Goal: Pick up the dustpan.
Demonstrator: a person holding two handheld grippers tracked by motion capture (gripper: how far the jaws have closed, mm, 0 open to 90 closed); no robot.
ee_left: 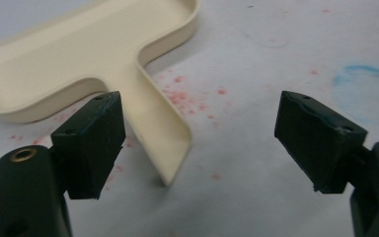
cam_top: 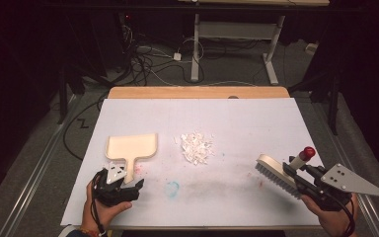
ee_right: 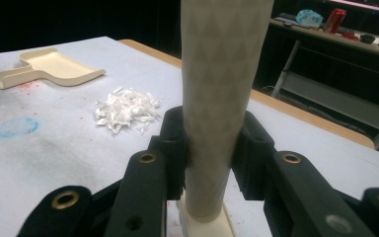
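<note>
A cream dustpan (cam_top: 131, 146) lies flat on the white sheet (cam_top: 237, 118) at the left, its handle (ee_left: 160, 131) pointing toward me. My left gripper (cam_top: 121, 186) stands open just short of that handle's end, which reaches between the jaws without touching either pad. A heap of white paper scraps (cam_top: 196, 146) lies in the middle of the sheet and is also visible as scraps (ee_right: 127, 109) in the right gripper view. My right gripper (cam_top: 296, 174) is shut on the pale handle (ee_right: 217, 89) of a brush (cam_top: 278, 175) with a red tip, held at the right.
The sheet carries red specks (ee_left: 187, 96) and a blue smudge (cam_top: 172, 187). A wooden table edge (cam_top: 197, 92) runs along the back. Behind it, cables (cam_top: 148, 61) and a white desk frame (cam_top: 237, 44) stand on the dark floor.
</note>
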